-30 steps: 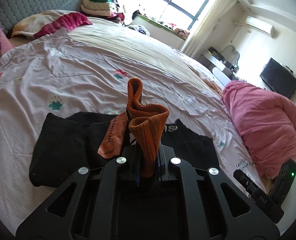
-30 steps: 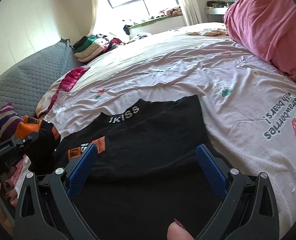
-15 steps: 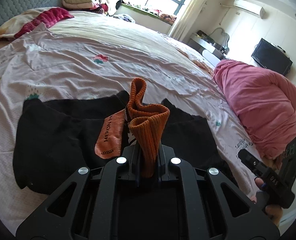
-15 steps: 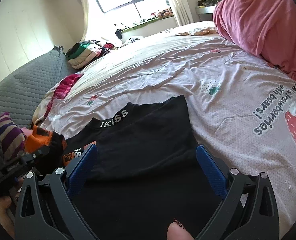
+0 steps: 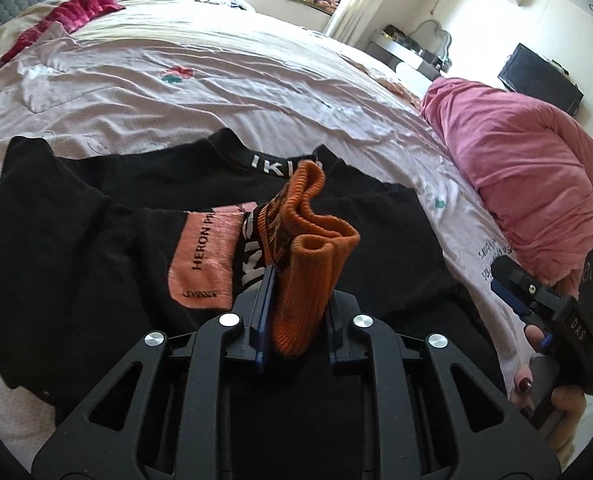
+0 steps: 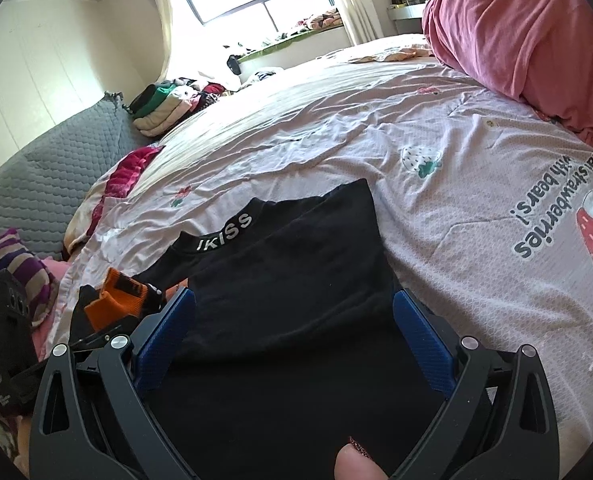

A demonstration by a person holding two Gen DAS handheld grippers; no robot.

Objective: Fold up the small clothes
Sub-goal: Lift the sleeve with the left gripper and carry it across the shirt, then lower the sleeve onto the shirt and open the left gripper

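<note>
Right now my left gripper has the orange ribbed cuff of the black garment between its jaws, and those jaws are opening; the left pad looks to have come off the knit, so I judge the grip is letting go. That cuff stands bunched above the garment's folded body, beside a salmon "HERON" patch. My right gripper hovers with its blue pads spread wide over the lower part of the same garment, nothing pinched between them.

Around it, the garment lies flat on the bed's pink strawberry-print sheet, its "IKISS" collar pointing away from me. A pink duvet is heaped well off to the right.

As I read it, the sleeve is being laid across the body, a mid-fold step. Next I should clear the left gripper without dragging the cuff, then take the hem with both grippers and fold it toward the collar.
</note>
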